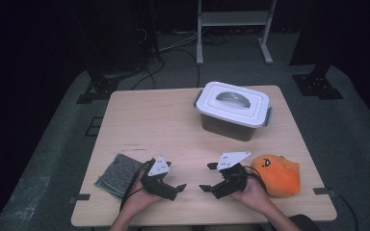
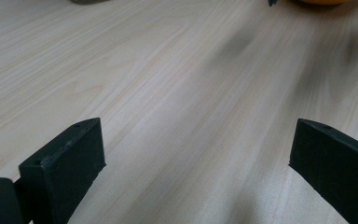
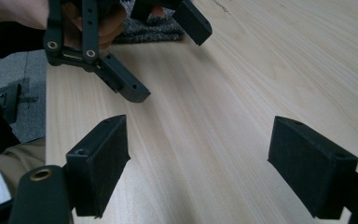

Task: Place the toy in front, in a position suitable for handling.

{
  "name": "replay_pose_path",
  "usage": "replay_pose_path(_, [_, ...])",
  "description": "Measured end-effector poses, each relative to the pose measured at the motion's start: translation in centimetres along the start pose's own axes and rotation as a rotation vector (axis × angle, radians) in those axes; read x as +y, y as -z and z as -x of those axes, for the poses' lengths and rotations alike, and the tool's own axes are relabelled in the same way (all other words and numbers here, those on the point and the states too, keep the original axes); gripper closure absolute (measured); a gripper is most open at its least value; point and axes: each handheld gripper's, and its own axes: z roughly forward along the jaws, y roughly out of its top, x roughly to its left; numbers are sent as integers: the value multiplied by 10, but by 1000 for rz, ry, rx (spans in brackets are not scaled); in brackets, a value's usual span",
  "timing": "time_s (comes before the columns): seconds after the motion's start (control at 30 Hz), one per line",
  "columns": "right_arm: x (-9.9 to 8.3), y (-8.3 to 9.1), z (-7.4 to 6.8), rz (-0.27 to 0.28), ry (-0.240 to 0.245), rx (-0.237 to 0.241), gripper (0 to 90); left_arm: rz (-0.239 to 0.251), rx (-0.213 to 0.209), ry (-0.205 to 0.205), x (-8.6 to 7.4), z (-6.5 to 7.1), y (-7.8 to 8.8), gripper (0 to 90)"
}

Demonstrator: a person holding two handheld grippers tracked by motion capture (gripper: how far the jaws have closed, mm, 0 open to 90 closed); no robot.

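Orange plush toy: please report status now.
Both tongs, left and right, open, empty. Orange plush toy untouched beside right hand. Nothing in the way.

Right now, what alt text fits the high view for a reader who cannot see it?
Two hands hold the left gripper and right gripper open and empty, jaws facing each other, low over a wooden table. A grey cloth lies at left, an orange plush at right, a lidded white box farther back.
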Motion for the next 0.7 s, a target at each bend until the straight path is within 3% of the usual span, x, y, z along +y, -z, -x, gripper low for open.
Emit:
replay_pose_path(0.23, [11, 14, -2, 1, 14, 21, 186, 2, -1, 3, 0, 0, -1, 23])
replay_pose_path(0.7, [19, 50, 2, -64, 40, -4, 182, 1, 4, -4, 1, -2, 1, 23])
